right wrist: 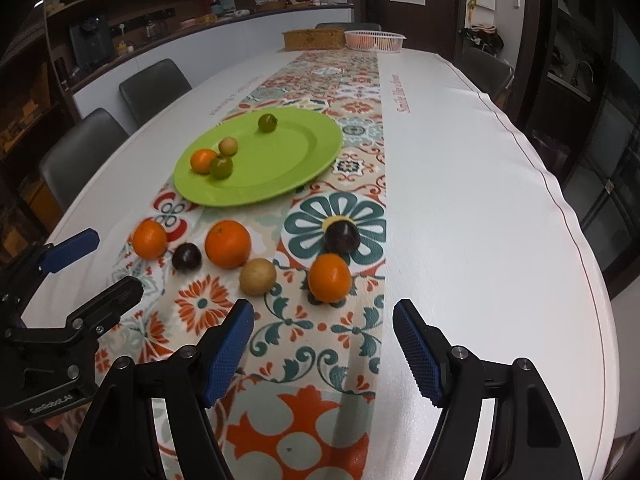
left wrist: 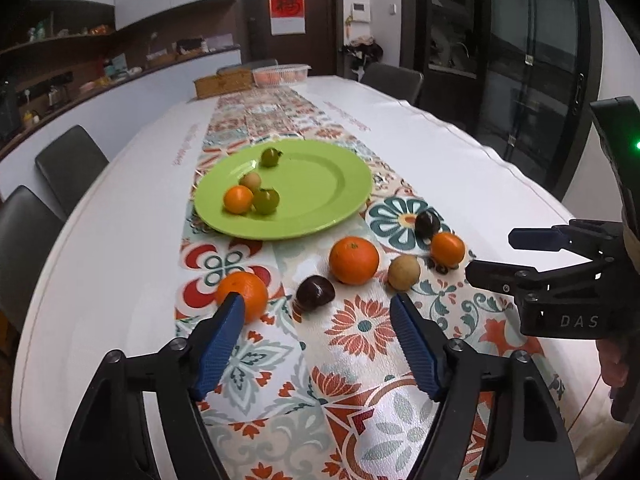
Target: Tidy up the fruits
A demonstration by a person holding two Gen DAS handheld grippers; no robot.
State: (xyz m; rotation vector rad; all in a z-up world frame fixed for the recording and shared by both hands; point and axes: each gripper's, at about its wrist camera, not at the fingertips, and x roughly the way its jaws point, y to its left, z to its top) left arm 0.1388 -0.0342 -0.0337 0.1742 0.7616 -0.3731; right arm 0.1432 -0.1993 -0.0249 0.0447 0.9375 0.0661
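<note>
Green plate (left wrist: 320,208) holds four small fruits, six more (right wrist: 228,243) wait on the runner; left claw (left wrist: 318,312) and right claw (right wrist: 323,318) both released, empty.

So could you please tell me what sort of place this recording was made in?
Most likely a home dining room: a long table under a patterned cloth with chairs around it, a counter and shelves of kitchen things behind, and a door.

Four oranges (left wrist: 354,260), two dark plums (left wrist: 315,292), two green fruits (left wrist: 266,200), two tan fruits (left wrist: 404,273), perhaps longans, one plate (left wrist: 320,184).
</note>
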